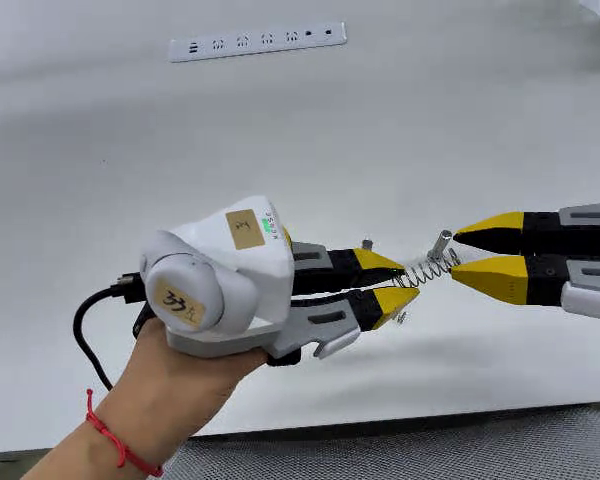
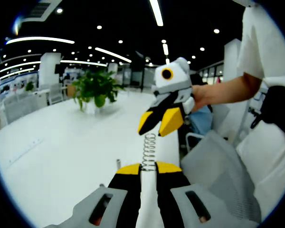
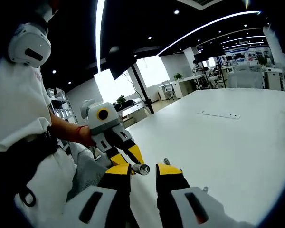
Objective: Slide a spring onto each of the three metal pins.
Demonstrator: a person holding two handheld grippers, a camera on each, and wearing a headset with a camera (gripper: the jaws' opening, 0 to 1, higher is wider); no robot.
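A coiled metal spring (image 1: 430, 268) hangs in the air between the two grippers. My left gripper (image 1: 408, 281) is shut on one end of it, and the coil (image 2: 149, 148) rises from between the jaws. My right gripper (image 1: 455, 255) faces it from the right, open, with the spring's free end (image 3: 140, 168) lying against its left finger. One short metal pin (image 1: 442, 241) stands upright on the white table behind the spring. A second pin (image 1: 367, 243) shows just past the left gripper, and a third pin (image 1: 401, 318) sits below its jaws. All three pins look bare.
A white power strip (image 1: 257, 41) lies at the far side of the table (image 1: 280, 150). The table's near edge runs along the bottom, with a grey mesh chair (image 1: 430, 450) below it. A black cable (image 1: 85, 335) trails from the left gripper.
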